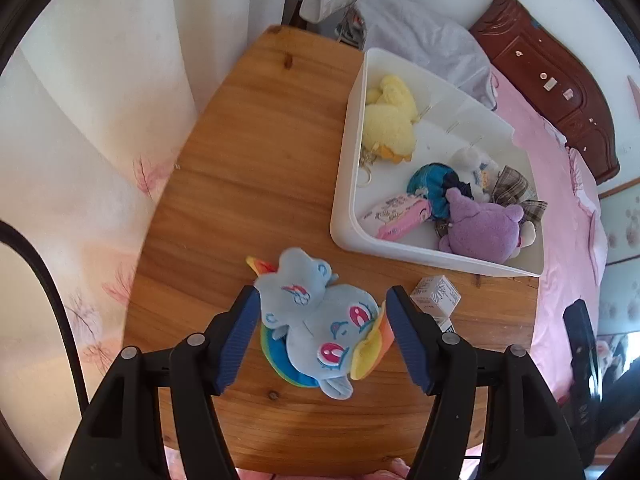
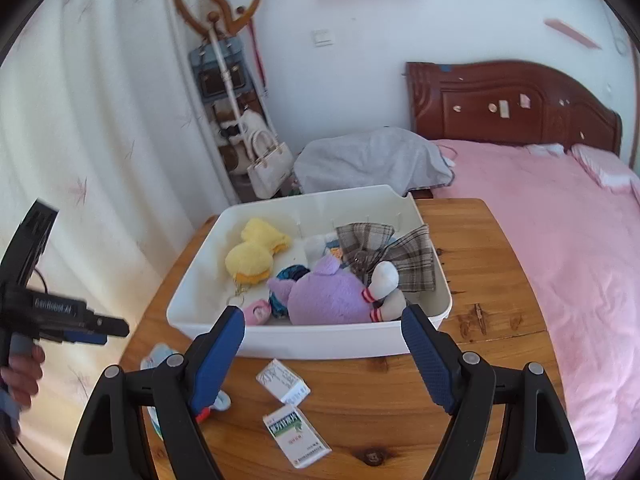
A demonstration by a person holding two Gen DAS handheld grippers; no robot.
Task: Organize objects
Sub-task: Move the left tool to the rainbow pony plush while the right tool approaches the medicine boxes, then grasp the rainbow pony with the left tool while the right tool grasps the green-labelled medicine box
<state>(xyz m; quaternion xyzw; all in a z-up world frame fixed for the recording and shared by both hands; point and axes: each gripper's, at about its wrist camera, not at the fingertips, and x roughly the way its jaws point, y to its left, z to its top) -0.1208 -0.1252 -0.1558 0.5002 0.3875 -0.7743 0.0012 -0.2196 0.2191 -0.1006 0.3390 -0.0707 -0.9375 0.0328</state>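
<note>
At the far left of the left wrist view hangs a pale curtain (image 1: 80,160) with pink sprigs, beside the wooden table (image 1: 248,152). The left gripper (image 1: 322,334) stands wide open over the table's near part, its blue-padded fingers (image 1: 236,340) on either side of a blue pony plush (image 1: 316,320) that lies on the wood; the pads sit just beside the toy, and whether they touch it cannot be told. To the right of the pony is a small white carton (image 1: 436,294), near the right finger. Further right and behind, a white bin (image 1: 348,168) rests on the table, holding a yellow duck plush (image 1: 388,120), a pink pouch (image 1: 400,212), a purple plush (image 1: 480,228) and a plaid cloth (image 1: 516,192). In the right wrist view, the right gripper (image 2: 324,360) is also spread wide and grasps nothing, hanging above two small boxes: a white box (image 2: 284,380) and a green-labelled box (image 2: 296,436) on the wood in front of the bin. A pink bed (image 2: 560,240) lies at the far right.
</note>
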